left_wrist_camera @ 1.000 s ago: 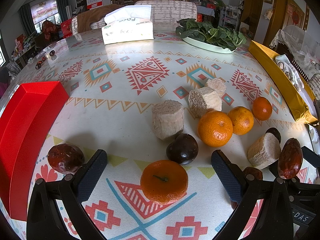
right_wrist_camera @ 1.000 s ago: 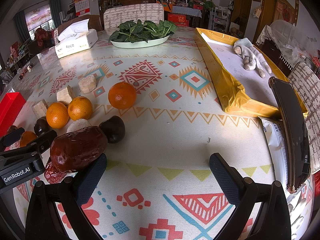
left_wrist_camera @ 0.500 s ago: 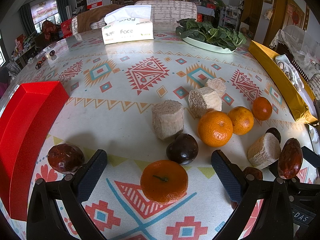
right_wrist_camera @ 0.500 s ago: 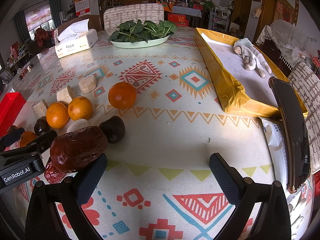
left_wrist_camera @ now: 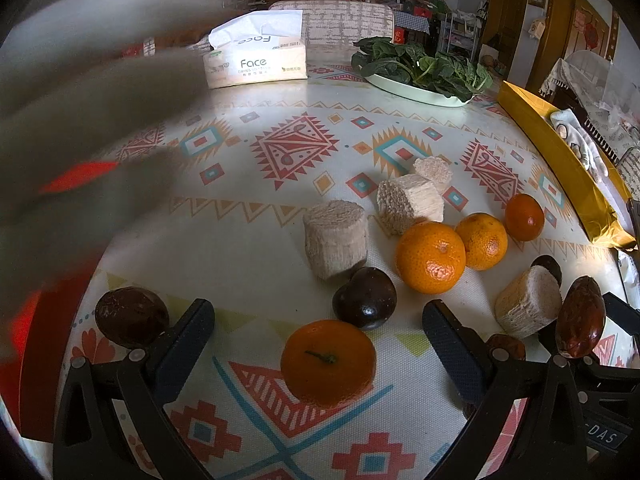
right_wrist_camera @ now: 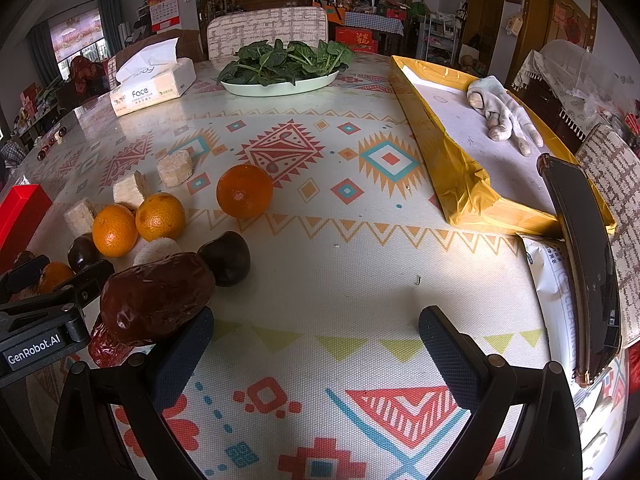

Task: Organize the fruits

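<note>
My left gripper point(left_wrist_camera: 318, 340) is open with a small orange point(left_wrist_camera: 328, 362) lying between its fingers on the patterned tablecloth. Behind it lie a dark passion fruit point(left_wrist_camera: 365, 298), more oranges point(left_wrist_camera: 431, 257), pale sugarcane chunks point(left_wrist_camera: 335, 238) and a red date point(left_wrist_camera: 132, 317) by the left finger. My right gripper point(right_wrist_camera: 316, 354) is open and empty over bare cloth. A large red date point(right_wrist_camera: 156, 298) sits beside its left finger, with a passion fruit point(right_wrist_camera: 226, 258), oranges point(right_wrist_camera: 244, 191) and sugarcane chunks point(right_wrist_camera: 174, 168) beyond.
A blurred grey shape point(left_wrist_camera: 80, 140) covers the left of the left wrist view, hiding most of the red box point(left_wrist_camera: 76, 172). A tissue box point(left_wrist_camera: 256, 60) and a plate of greens point(left_wrist_camera: 420, 70) stand at the back. A gold tray point(right_wrist_camera: 452, 152) and a phone point(right_wrist_camera: 580, 256) lie on the right.
A blurred grey shape has swept into the left side of the left wrist view, covering the red box. Both grippers and the fruit have stayed still.
</note>
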Action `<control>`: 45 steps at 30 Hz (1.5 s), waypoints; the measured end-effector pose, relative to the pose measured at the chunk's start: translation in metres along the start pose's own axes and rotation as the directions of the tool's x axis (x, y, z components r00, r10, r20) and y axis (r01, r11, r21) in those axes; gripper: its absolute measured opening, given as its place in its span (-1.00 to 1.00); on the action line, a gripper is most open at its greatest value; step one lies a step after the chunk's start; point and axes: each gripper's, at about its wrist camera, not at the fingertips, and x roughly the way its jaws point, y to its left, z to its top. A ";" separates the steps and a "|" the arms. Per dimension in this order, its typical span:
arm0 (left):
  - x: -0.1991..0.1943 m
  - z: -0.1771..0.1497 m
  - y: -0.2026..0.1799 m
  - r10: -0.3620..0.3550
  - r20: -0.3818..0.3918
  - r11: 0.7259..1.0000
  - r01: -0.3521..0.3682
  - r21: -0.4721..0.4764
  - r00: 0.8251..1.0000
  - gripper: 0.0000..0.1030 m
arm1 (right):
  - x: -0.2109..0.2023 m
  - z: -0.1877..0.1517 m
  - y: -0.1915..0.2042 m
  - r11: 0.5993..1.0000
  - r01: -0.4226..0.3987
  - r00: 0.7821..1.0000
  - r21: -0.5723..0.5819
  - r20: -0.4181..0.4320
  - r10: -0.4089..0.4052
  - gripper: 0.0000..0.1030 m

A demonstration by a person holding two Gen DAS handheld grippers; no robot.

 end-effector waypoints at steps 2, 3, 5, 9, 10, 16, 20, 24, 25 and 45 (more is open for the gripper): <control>0.000 0.000 0.000 0.000 0.000 1.000 0.000 0.000 1.000 1.00 | 0.000 0.000 0.000 1.000 0.000 1.000 0.000 0.000 0.000 1.00; 0.000 0.000 0.000 0.000 0.000 1.000 0.000 0.000 1.000 1.00 | 0.000 0.000 0.000 1.000 0.000 1.000 0.000 0.000 0.000 1.00; 0.000 0.000 -0.001 0.000 0.001 1.000 0.000 0.000 1.000 1.00 | 0.000 0.000 0.000 1.000 0.000 1.000 0.000 0.000 0.000 1.00; 0.000 0.000 -0.001 -0.001 0.002 1.000 0.001 -0.001 1.000 1.00 | 0.000 0.000 0.000 1.000 0.000 1.000 0.000 0.000 0.000 1.00; 0.000 0.000 -0.001 -0.001 0.002 1.000 0.001 -0.001 1.000 1.00 | 0.000 0.000 0.000 1.000 0.000 1.000 0.000 0.000 0.000 1.00; 0.000 0.000 -0.001 -0.001 0.002 1.000 0.001 -0.001 1.000 1.00 | 0.000 0.000 0.000 1.000 0.000 1.000 0.000 0.000 0.000 1.00; 0.000 0.000 -0.001 -0.001 0.002 1.000 0.001 -0.001 1.000 1.00 | 0.000 0.000 0.000 1.000 0.000 1.000 0.000 0.000 0.000 1.00; 0.000 0.000 -0.001 -0.001 0.001 1.000 0.001 -0.001 1.000 1.00 | 0.000 0.000 0.000 1.000 0.000 1.000 0.000 0.000 0.000 1.00; 0.000 0.000 -0.001 -0.001 0.002 1.000 0.001 -0.001 1.000 1.00 | 0.000 0.000 0.000 1.000 0.000 1.000 0.000 0.000 0.000 1.00; 0.001 -0.002 0.001 -0.048 -0.053 0.996 0.051 0.067 0.997 1.00 | 0.001 0.003 -0.001 1.000 0.010 0.998 0.015 -0.059 -0.009 1.00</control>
